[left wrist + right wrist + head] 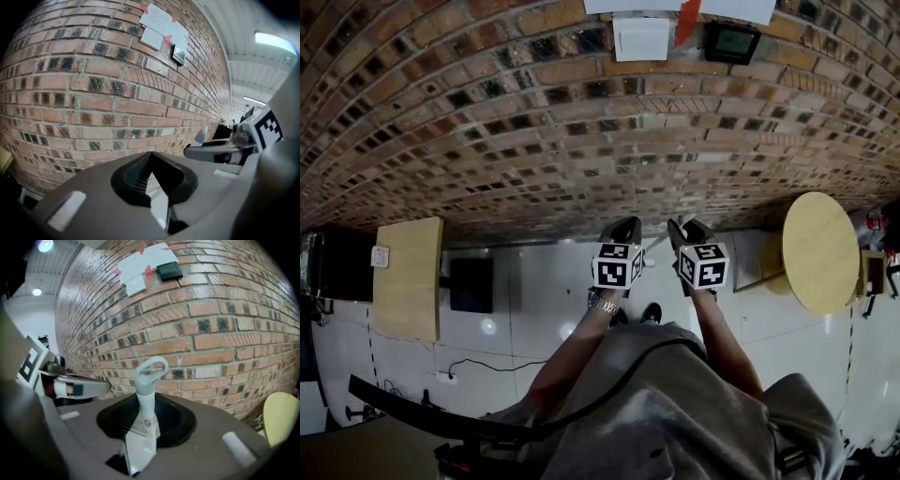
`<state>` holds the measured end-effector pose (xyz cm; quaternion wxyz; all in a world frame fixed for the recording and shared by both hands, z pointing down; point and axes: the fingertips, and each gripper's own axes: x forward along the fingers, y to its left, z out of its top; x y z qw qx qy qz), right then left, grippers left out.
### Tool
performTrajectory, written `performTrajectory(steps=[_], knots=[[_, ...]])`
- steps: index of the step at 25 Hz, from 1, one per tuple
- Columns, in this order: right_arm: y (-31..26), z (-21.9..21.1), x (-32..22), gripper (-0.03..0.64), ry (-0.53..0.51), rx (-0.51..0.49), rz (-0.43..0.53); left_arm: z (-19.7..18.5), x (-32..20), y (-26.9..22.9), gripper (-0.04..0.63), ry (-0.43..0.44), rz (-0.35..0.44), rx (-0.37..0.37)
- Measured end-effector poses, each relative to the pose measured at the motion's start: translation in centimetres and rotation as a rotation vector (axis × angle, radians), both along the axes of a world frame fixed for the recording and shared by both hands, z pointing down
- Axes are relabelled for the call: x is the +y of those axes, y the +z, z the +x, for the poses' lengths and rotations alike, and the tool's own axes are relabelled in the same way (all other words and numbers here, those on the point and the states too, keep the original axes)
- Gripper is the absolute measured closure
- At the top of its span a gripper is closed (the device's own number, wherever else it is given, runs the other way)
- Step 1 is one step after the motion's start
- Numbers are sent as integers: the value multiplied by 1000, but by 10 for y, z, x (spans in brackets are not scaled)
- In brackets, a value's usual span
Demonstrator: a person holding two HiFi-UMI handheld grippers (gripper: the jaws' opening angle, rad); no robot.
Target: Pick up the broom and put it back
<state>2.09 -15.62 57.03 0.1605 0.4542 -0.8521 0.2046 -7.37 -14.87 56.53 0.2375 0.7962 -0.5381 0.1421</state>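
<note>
1. Nearest the head camera is the person's grey clothing (675,412); both forearms reach forward from it, side by side; a bracelet (603,305) shows on the left wrist.
2. The left gripper (623,232) carries its marker cube (617,265); its jaws are pressed together at the tips with nothing between them.
3. The right gripper (689,234) is just beside it, level with it and apart from it; its jaws are clamped on the pale broom handle (144,392).
4. The handle stands nearly upright in that grip; its looped end sticks up past the jaw tips; the lower part runs down behind the gripper body, so the brush end cannot be seen.
5. Below the grippers is a white tiled floor (534,309); a black cable (478,364) lies on it at the left.
6. A rectangular wooden tabletop (408,277) stands to the left by the wall; a round yellow table (820,251) stands to the right, well apart from it.
7. Farthest is the brick wall (581,122), which both grippers face; high on it are a white box (641,37), a dark device (730,42) just beside it, and taped sheets of paper (140,261).
</note>
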Motion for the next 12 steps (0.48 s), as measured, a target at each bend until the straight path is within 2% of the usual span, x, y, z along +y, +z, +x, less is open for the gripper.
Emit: performTrajectory(steps=[4, 12], knots=[[-30, -12, 14, 518, -19, -16, 51, 14, 1, -5, 595, 40, 13, -8], [-44, -18, 28, 518, -46, 4, 70, 30, -1, -13, 595, 78, 44, -25]])
